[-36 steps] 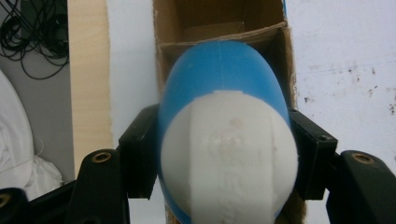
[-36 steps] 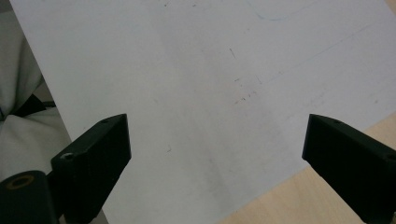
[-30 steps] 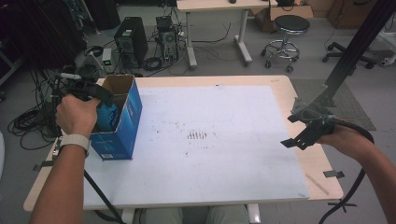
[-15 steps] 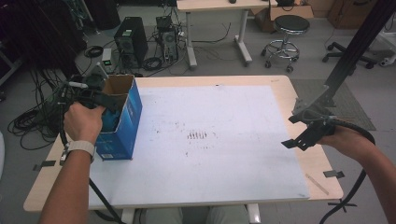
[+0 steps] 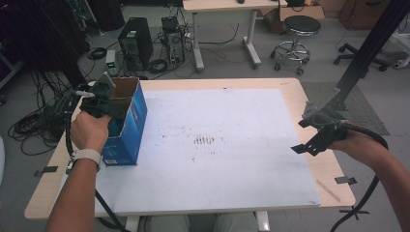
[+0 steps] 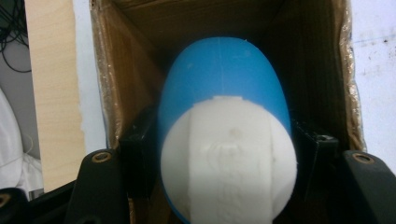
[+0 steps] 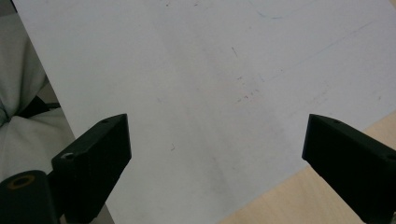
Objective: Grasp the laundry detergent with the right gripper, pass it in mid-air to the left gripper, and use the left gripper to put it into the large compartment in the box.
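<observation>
Over the open blue cardboard box (image 5: 126, 124) at the table's (image 5: 290, 89) left edge, left gripper (image 6: 224, 154) clamped on a blue-and-white egg-shaped object (image 6: 223, 140); right gripper (image 7: 215, 154) spread wide, empty, above the white mat (image 7: 210, 70)

On my feed I see a light wooden table (image 5: 309, 92) with a large white sheet (image 5: 232, 106) covering most of its top. A cluster of short dark marks (image 5: 205, 140) sits near the sheet's middle. Small strips of black tape (image 5: 347, 180) lie on the bare wood near the front corners. Beyond the table's far edge, two black computer towers (image 5: 134, 42) stand on the grey floor among loose black cables (image 5: 29, 125). A second pale desk (image 5: 212, 6) stands further back, with a black round-seated stool on castors (image 5: 300, 24) beside it. A black metal post (image 5: 372, 46) slants up at right.
</observation>
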A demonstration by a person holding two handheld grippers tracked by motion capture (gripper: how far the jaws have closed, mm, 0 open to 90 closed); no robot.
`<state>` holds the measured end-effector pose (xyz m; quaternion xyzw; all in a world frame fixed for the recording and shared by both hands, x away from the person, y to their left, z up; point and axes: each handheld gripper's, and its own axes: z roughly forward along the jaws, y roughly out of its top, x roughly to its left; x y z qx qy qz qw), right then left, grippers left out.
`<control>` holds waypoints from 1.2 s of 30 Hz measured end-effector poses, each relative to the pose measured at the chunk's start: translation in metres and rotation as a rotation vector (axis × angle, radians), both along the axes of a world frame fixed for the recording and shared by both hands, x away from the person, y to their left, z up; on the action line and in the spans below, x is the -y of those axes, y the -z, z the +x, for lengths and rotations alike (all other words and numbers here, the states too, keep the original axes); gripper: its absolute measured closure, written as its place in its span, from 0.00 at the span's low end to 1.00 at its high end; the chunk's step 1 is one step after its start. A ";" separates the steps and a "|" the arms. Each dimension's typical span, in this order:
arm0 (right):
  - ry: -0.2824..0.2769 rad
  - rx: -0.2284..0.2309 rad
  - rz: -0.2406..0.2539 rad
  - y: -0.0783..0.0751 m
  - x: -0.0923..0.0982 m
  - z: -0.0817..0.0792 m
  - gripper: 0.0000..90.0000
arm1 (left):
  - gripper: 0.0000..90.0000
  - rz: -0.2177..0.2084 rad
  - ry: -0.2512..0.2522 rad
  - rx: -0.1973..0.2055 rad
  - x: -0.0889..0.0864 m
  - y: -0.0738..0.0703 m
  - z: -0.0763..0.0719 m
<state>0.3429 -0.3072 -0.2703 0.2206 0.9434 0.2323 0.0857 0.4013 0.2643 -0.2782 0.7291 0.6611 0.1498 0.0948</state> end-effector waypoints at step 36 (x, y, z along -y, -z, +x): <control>-0.007 -0.008 0.015 0.001 -0.001 -0.002 0.08 | 0.30 -0.040 -0.006 0.040 -0.010 -0.027 -0.005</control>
